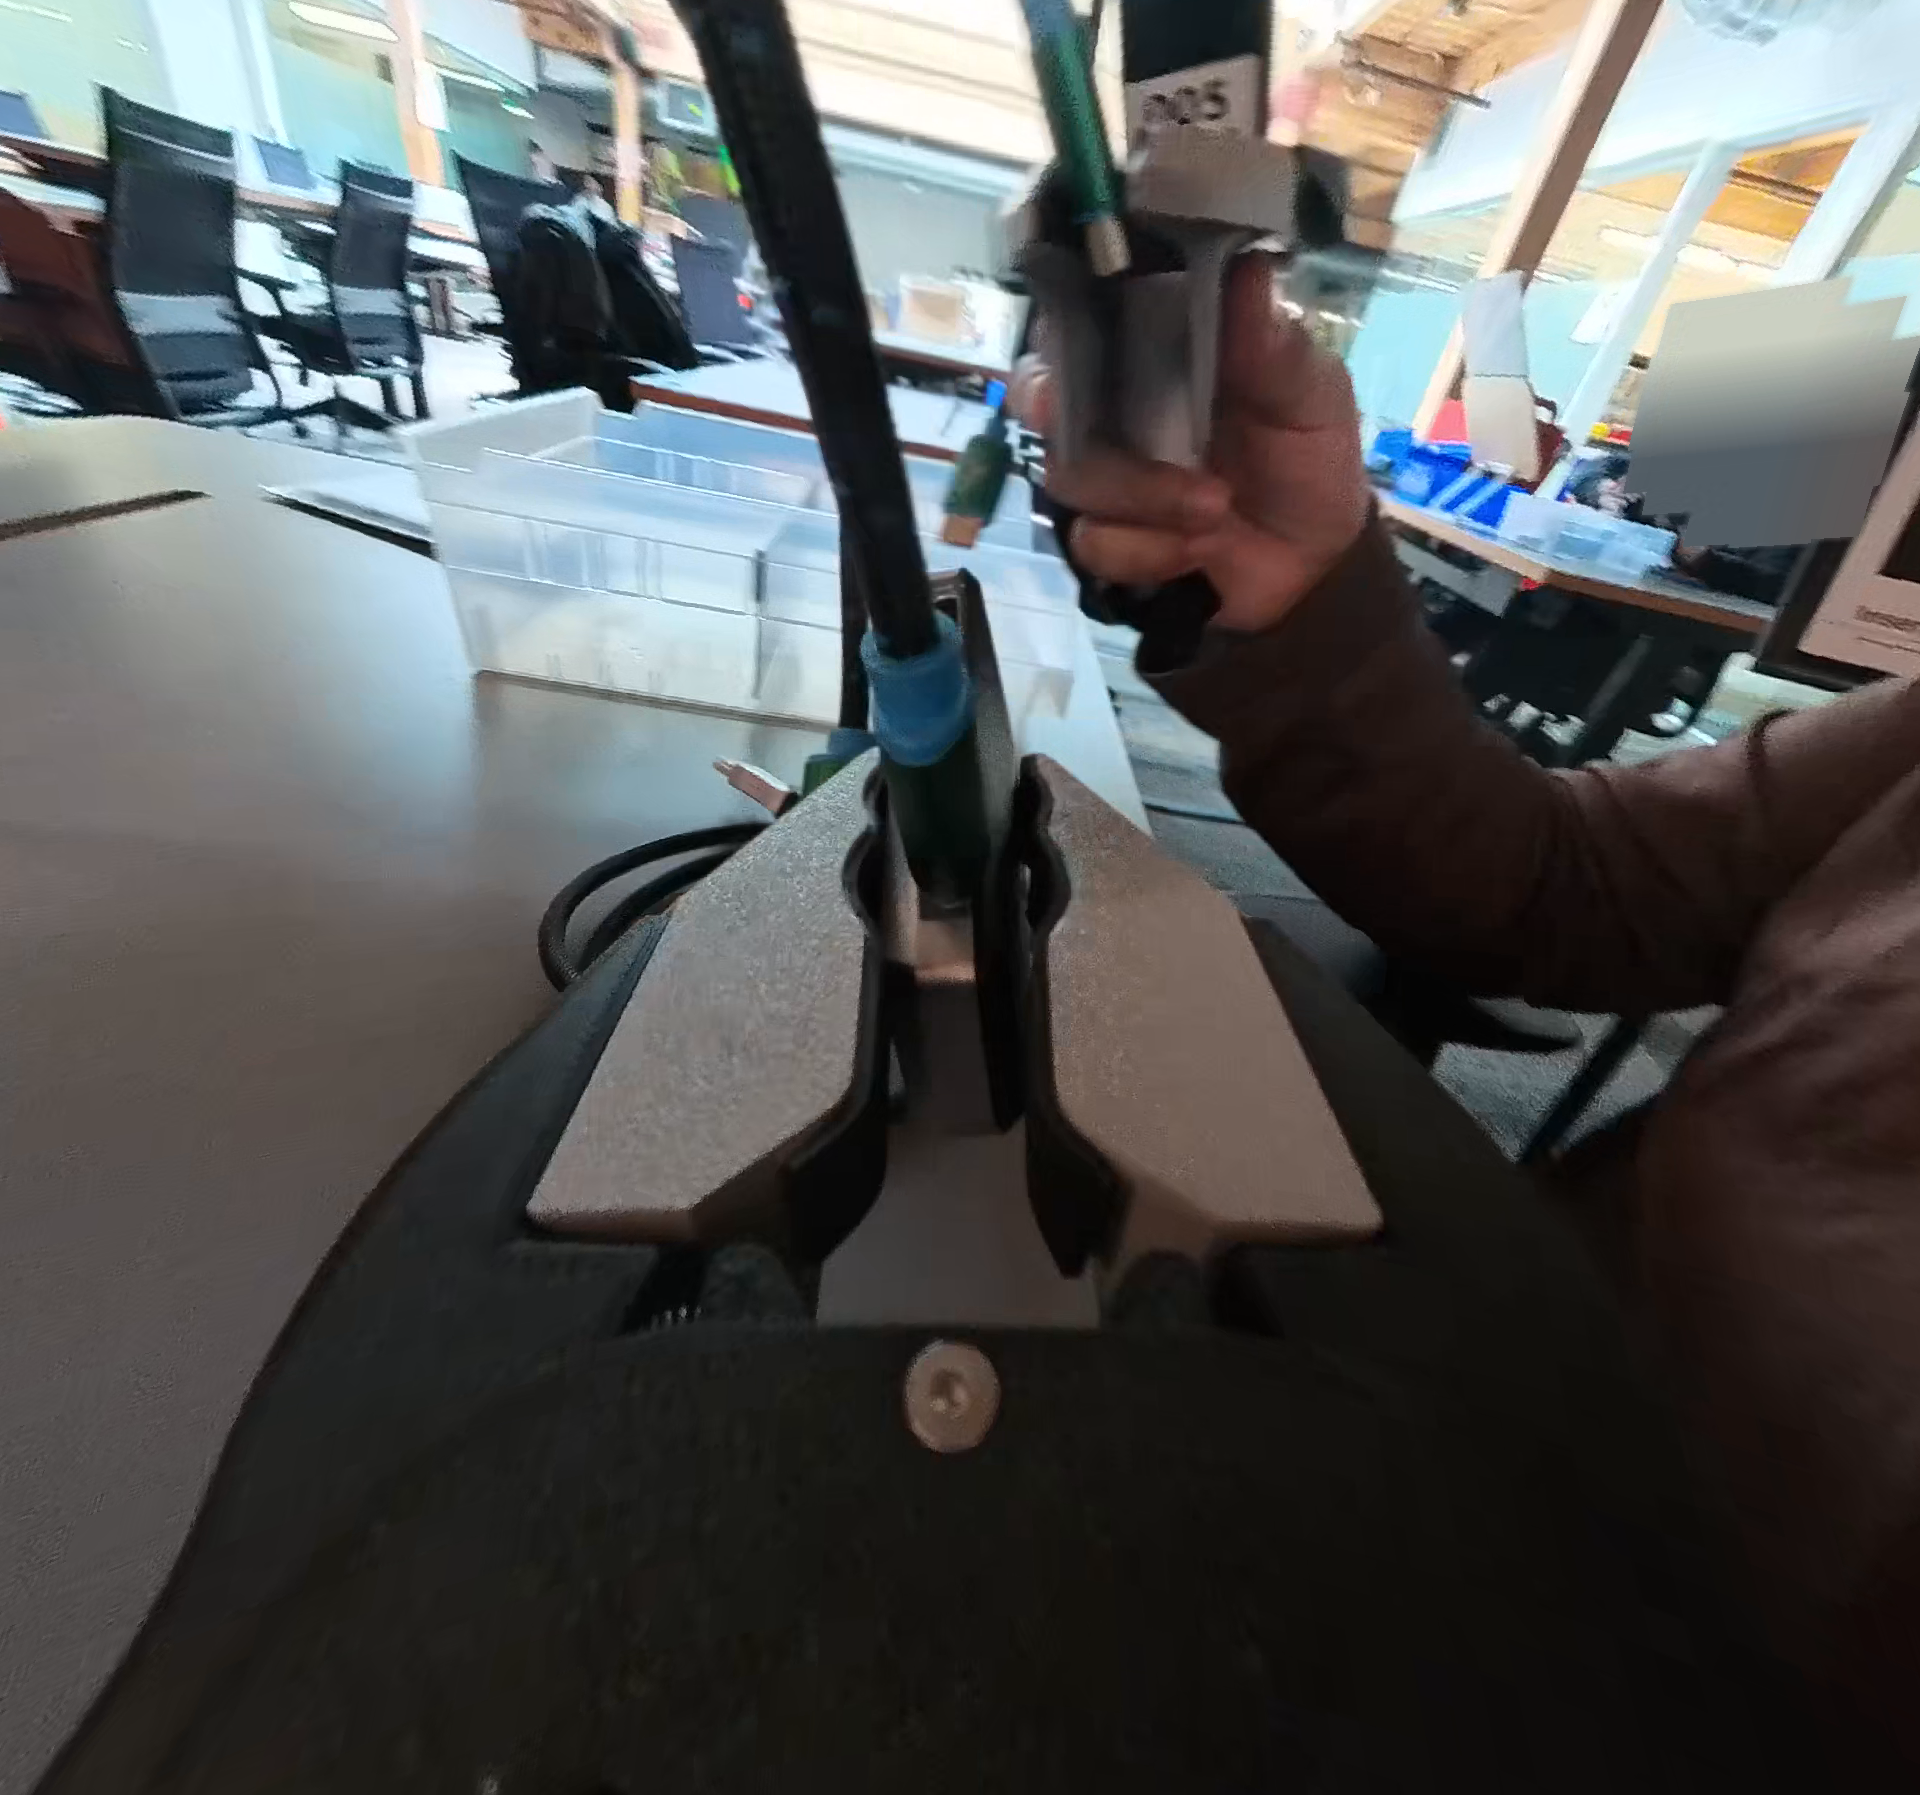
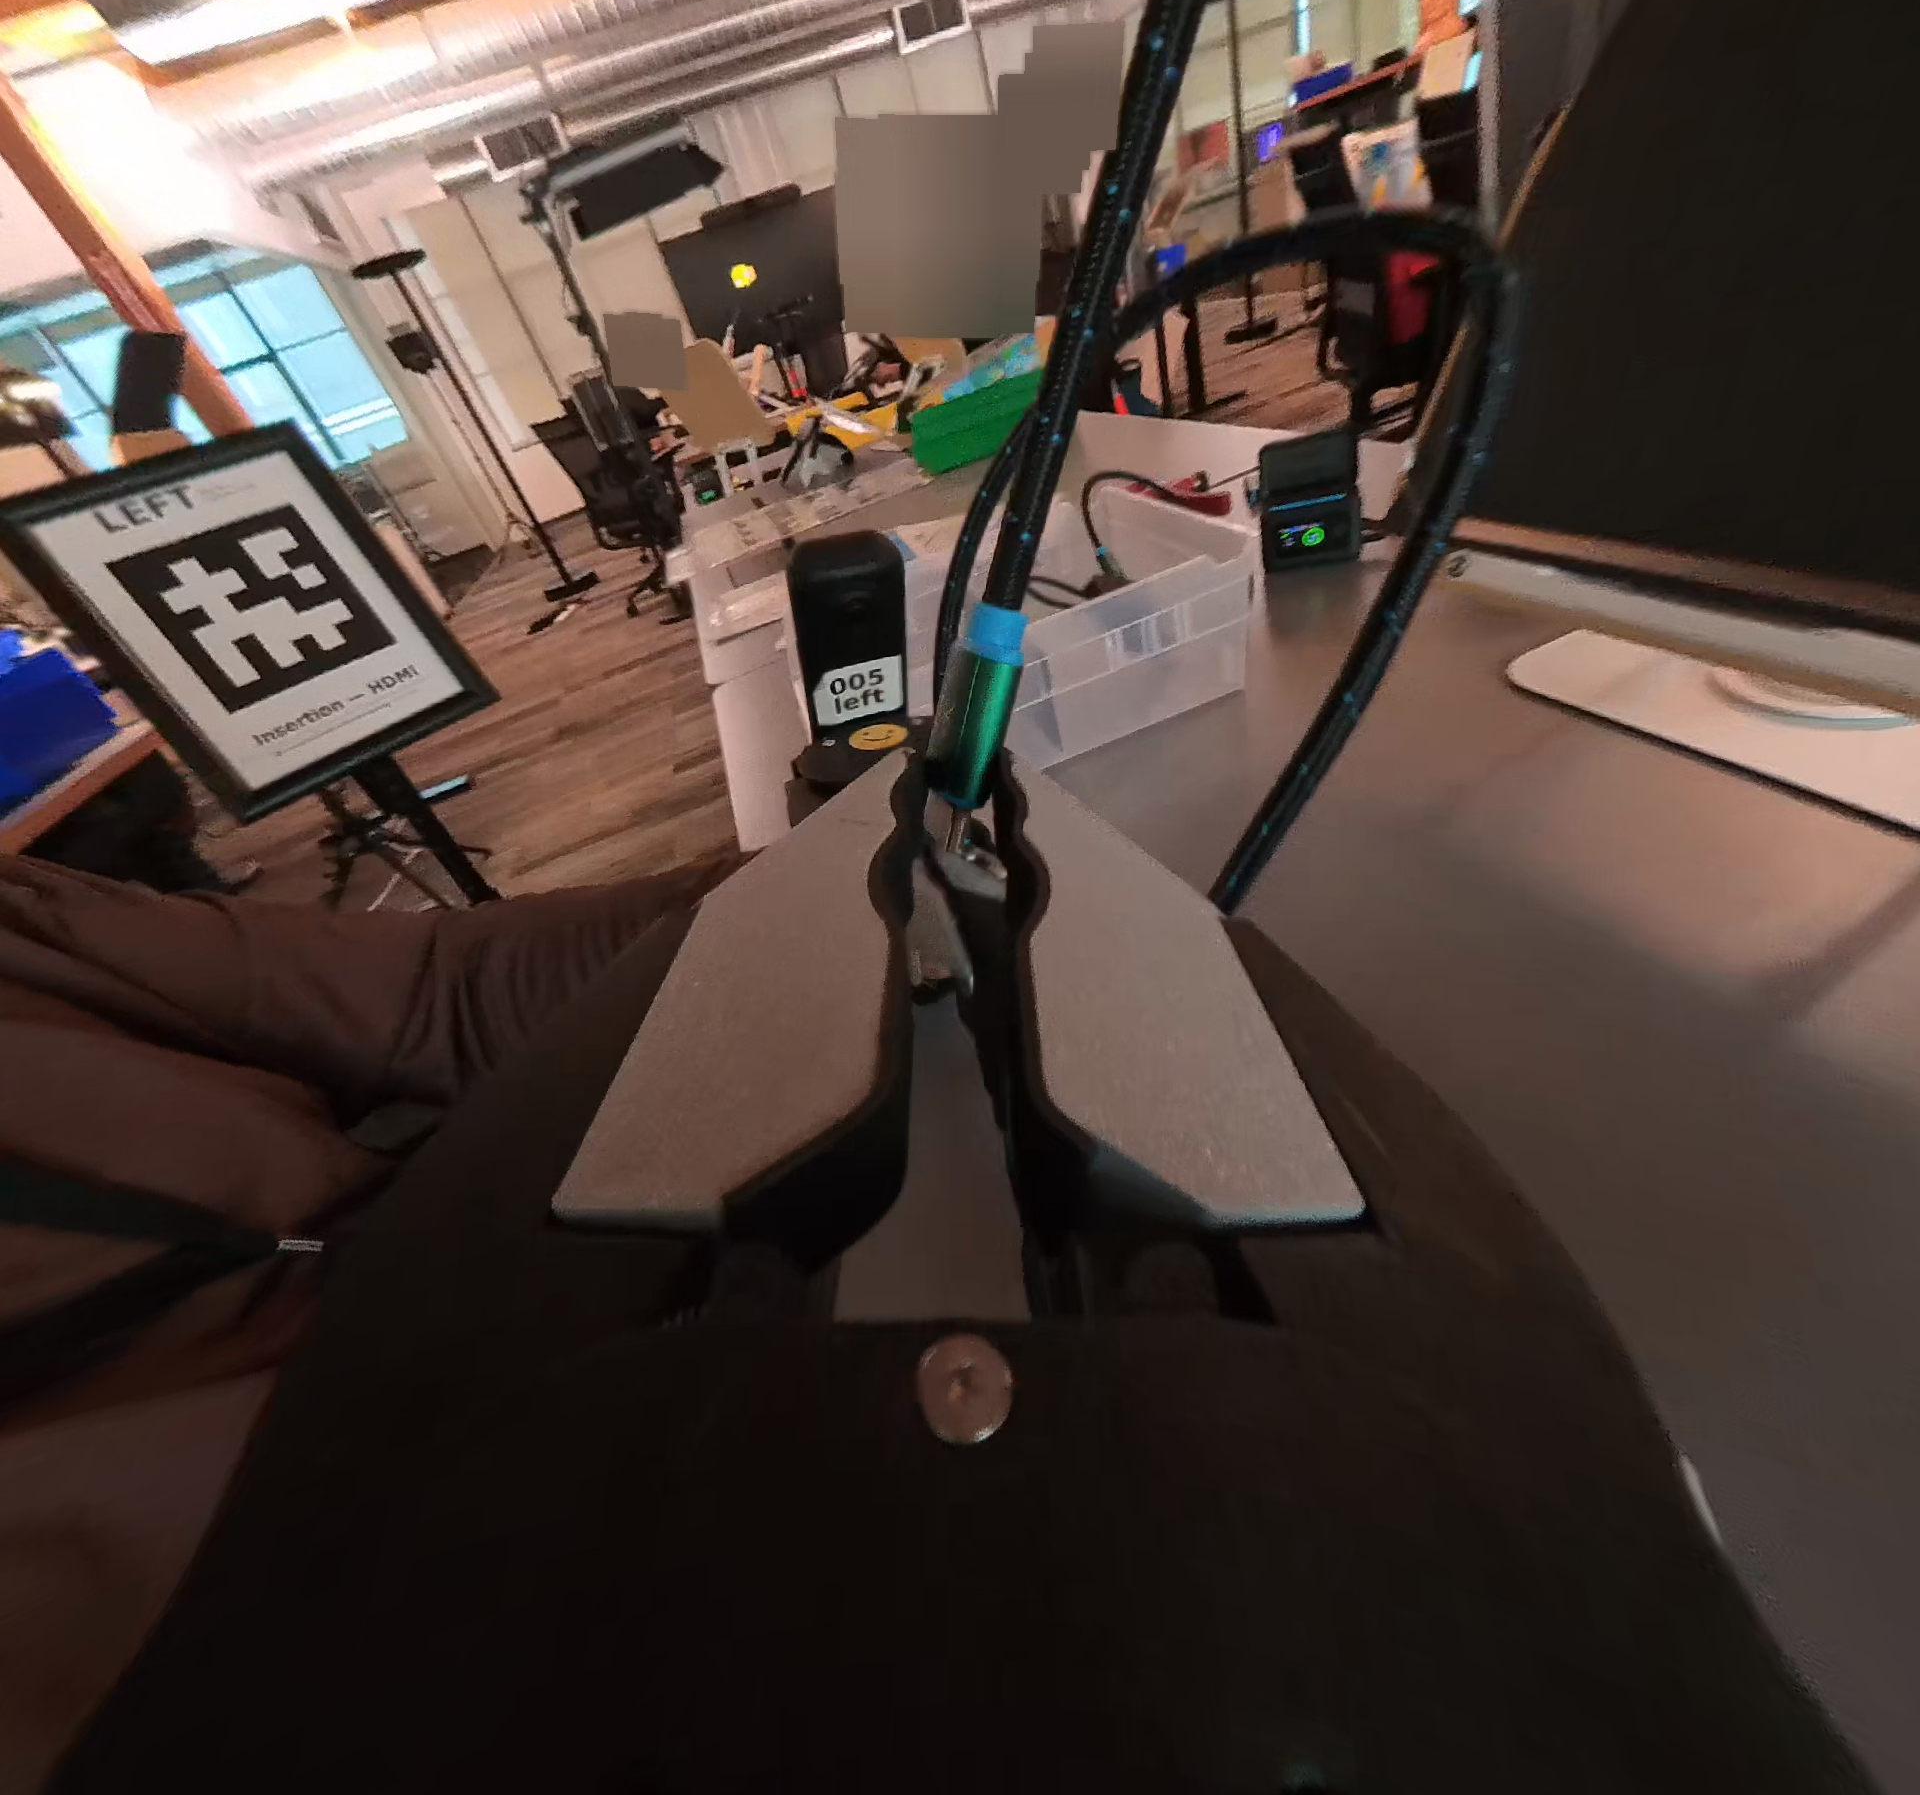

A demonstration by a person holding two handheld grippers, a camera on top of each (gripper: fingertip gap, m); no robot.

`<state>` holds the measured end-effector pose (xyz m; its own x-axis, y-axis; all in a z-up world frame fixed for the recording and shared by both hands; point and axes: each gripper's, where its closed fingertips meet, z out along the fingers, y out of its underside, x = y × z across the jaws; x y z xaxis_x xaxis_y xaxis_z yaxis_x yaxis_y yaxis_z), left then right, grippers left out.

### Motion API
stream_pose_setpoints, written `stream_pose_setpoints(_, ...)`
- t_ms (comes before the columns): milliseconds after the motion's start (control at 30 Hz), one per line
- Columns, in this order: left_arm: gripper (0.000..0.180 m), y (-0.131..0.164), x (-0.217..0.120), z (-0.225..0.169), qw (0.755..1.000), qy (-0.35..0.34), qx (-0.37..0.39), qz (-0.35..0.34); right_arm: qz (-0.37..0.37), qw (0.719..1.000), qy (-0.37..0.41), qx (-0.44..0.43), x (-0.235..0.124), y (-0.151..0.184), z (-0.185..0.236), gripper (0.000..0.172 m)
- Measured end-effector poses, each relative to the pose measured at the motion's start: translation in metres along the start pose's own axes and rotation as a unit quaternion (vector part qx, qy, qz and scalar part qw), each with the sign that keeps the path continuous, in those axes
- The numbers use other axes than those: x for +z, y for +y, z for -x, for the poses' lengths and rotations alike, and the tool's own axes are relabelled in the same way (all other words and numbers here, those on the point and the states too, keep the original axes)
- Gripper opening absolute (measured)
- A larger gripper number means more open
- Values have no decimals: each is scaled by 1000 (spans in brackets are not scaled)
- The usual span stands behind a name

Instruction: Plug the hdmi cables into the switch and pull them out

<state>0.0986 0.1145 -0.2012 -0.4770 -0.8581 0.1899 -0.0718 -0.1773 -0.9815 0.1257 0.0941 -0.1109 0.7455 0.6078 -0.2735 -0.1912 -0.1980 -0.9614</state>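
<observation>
1. Left gripper clamps the switch (thin dark slab, edge-on), one green HDMI plug seated in it just ahead of the tips.
2. Right gripper pinches a second green plug, metal tip pointing back between its pads, cable rising above.
3. Judgement: keep the switch steady, square plug w/ port, push straight; no twisting.
4. Spare connector lies left of the left tips.
</observation>
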Motion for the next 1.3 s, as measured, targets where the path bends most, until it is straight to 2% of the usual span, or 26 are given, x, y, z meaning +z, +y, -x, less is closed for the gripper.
stream_pose_setpoints(200,20,-11,-15,31,996,-84,-15,-40,-13,997,67,-29,-63,-25,-7,9)
stream_pose_setpoints(367,20,-12,-18,37,994,-100,-15,-45,-38,995,94,-17,-101,-34,-21,9)
stream_pose_setpoints(500,20,-10,-17,37,994,-101,-12,-41,-40,989,140,-6,-124,-31,-44,10)
stream_pose_setpoints(600,20,-10,-17,38,994,-101,-18,-42,-41,989,142,6,-136,-29,-49,10)
stream_pose_setpoints(767,20,-9,-16,37,994,-100,-18,-39,-34,988,145,30,-149,-20,-60,10)
stream_pose_setpoints(1133,20,-8,-16,37,994,-98,-18,-36,53,976,198,73,-153,20,-94,10)
stream_pose_setpoints(1300,20,-7,-15,36,994,-98,-17,-34,69,972,213,72,-153,24,-97,10)
